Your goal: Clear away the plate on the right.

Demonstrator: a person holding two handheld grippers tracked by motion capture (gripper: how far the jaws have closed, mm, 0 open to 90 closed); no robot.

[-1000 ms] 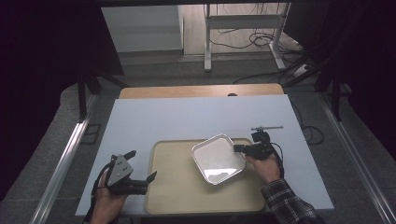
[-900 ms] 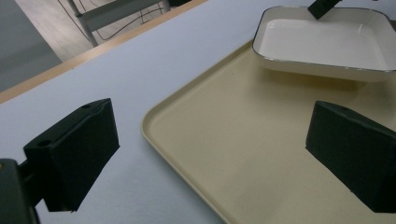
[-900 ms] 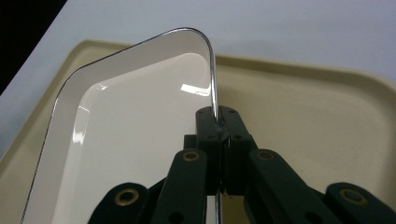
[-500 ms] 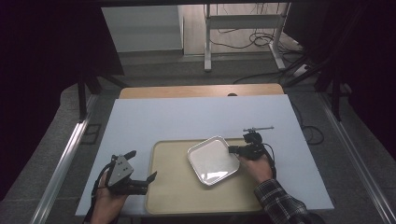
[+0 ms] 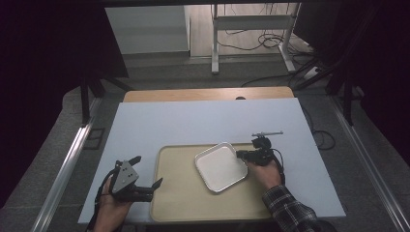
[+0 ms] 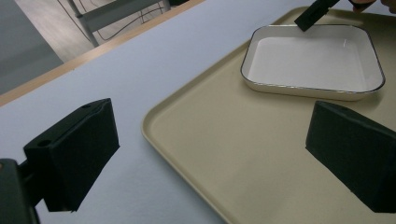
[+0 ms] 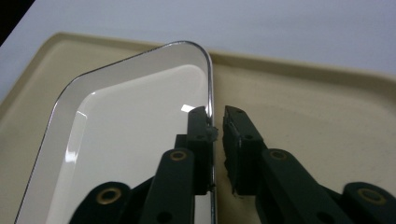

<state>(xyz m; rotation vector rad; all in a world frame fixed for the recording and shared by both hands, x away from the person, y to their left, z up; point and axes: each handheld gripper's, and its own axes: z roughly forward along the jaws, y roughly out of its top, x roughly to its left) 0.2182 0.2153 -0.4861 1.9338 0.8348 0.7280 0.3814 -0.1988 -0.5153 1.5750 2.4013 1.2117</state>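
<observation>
White square dish [image 5: 221, 166] with a dark rim lies on the beige plastic tray [image 5: 181, 203]. Your right gripper [image 7: 215, 122] straddles its rim, jaws just opening, one pad clear. Your left gripper [image 5: 145, 186] hangs spread wide at the tray's left edge, empty.

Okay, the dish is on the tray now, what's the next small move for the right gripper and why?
Probably open a little wider and back the right gripper off the dish rim. The dish sits on the tray, and the jaws have just been opening: they straddle the rim, with a gap on the outer side. The left gripper waits open at the tray's edge.
</observation>
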